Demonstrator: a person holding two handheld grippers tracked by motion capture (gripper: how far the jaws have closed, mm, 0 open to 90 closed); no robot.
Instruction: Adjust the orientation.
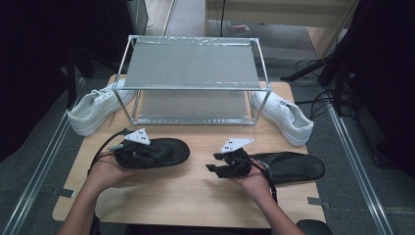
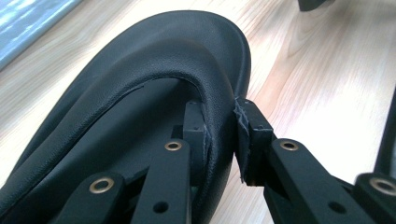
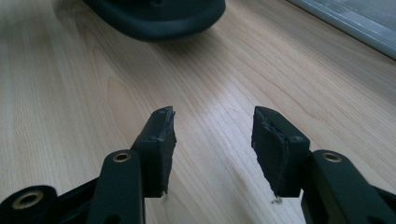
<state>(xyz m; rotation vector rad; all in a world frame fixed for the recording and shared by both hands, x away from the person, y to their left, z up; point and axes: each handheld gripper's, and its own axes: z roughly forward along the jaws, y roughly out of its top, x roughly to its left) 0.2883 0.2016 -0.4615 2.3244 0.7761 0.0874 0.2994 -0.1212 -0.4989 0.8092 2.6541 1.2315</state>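
While your left gripper (image 1: 147,155) is clamped on the strap of the black sandal (image 1: 169,151) near the left edge of the table (image 1: 195,196), your right gripper (image 1: 218,169) stands open over bare wood with nothing between its jaws. In the left gripper view, one jaw sits inside the sandal (image 2: 140,84) under the padded strap and the other presses on the strap's outer side, so the strap is pinched between them; the toe of the sandal points away from you over the pale wood. In the right gripper view the two pads are well apart above the table (image 3: 70,70), and the rounded end of that same sandal (image 3: 159,18) lies ahead of them, not touching. A second black sandal (image 1: 293,167) lies flat near the right edge of the table, just beside your right hand (image 1: 254,183), which rests close to its inner end. Behind both sandals, toward the far edge, stands a metal rack (image 1: 193,81) with two shelves. One white sneaker (image 1: 95,110) lies at the far left corner of the table beside the rack, and another white sneaker (image 1: 286,117) lies at the far right corner. Your left hand (image 1: 105,171) holds its gripper low over the table.
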